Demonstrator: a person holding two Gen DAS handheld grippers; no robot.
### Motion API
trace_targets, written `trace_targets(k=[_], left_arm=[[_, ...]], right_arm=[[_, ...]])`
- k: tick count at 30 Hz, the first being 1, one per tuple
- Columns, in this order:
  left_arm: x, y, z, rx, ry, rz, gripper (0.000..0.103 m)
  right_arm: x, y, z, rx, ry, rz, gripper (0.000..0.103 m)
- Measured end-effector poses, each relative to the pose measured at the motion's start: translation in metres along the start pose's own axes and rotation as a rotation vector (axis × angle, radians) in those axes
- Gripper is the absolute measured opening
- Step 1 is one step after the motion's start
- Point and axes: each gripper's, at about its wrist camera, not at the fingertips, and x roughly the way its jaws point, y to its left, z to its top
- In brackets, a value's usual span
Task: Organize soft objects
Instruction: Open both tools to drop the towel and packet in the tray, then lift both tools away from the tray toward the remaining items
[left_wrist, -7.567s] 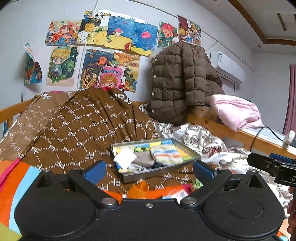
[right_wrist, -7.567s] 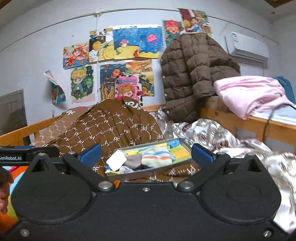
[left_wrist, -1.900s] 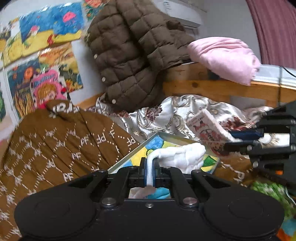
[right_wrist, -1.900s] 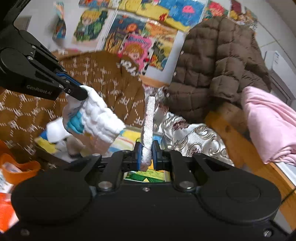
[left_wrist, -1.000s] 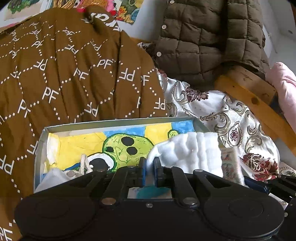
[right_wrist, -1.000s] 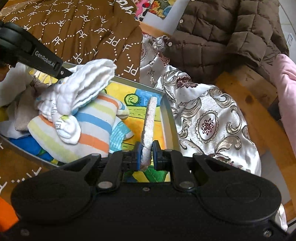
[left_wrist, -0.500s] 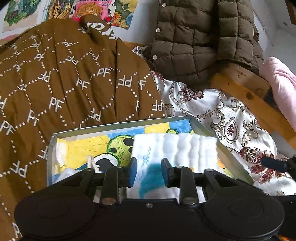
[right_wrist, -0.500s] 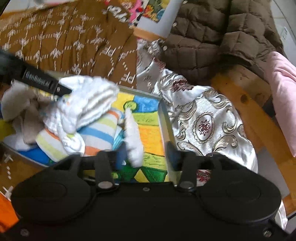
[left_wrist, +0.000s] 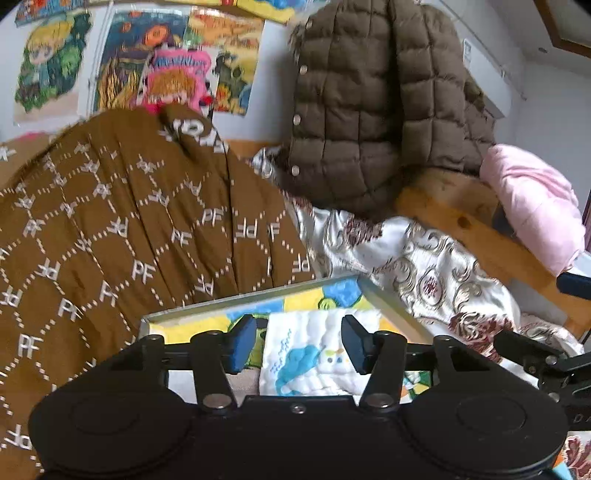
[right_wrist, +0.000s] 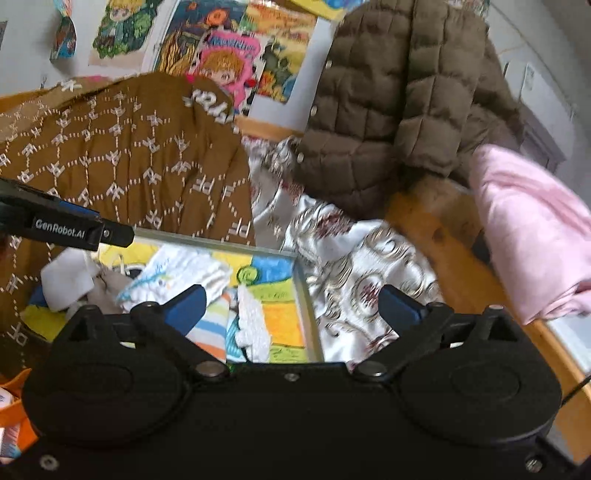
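A grey metal tray (left_wrist: 388, 306) with a colourful drawn bottom lies on the bed. A white quilted cloth with a blue whale print (left_wrist: 314, 354) lies flat in it, just past my open, empty left gripper (left_wrist: 299, 343). In the right wrist view the same tray (right_wrist: 304, 295) holds that cloth (right_wrist: 177, 273), a striped cloth (right_wrist: 208, 332), a white cloth (right_wrist: 66, 280) at the left and a white cloth edge (right_wrist: 251, 325). My right gripper (right_wrist: 291, 306) is wide open and empty above the tray's right end.
A brown PF-patterned quilt (left_wrist: 129, 229) is heaped behind the tray. A silver patterned sheet (left_wrist: 424, 266) lies to its right. A brown puffer jacket (left_wrist: 376, 110) and pink cloth (left_wrist: 535, 206) hang on the wooden bed rail (left_wrist: 472, 225). An orange item (right_wrist: 14, 391) sits lower left.
Both grippers have opened and let go of the white cloth, which now lies in the tray. Both grippers have drawn back and tilted upward.
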Motion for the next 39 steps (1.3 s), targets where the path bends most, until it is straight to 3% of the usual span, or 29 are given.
trace_targets(k=[8, 22, 32, 36, 39], left_arm=[[-0.05, -0.012, 0.016, 0.023, -0.059, -0.015, 0.065], [-0.147, -0.034, 0.041, 0.001, -0.196, -0.037, 0.102], [-0.24, -0.056, 0.04, -0.035, -0.285, -0.014, 0.102], [-0.286, -0.059, 0.02, -0.067, -0.335, -0.031, 0.102], [-0.316, -0.069, 0.0, -0.018, -0.356, -0.035, 0.102]], right_arm=[[-0.054, -0.011, 0.03, 0.003, -0.084, -0.029, 0.102], [-0.147, -0.027, 0.064, 0.029, -0.192, -0.072, 0.102], [-0.226, -0.038, 0.071, 0.069, -0.272, -0.056, 0.102], [-0.268, -0.042, 0.064, 0.072, -0.298, -0.028, 0.102], [-0.299, -0.043, 0.056, 0.084, -0.308, -0.001, 0.102]])
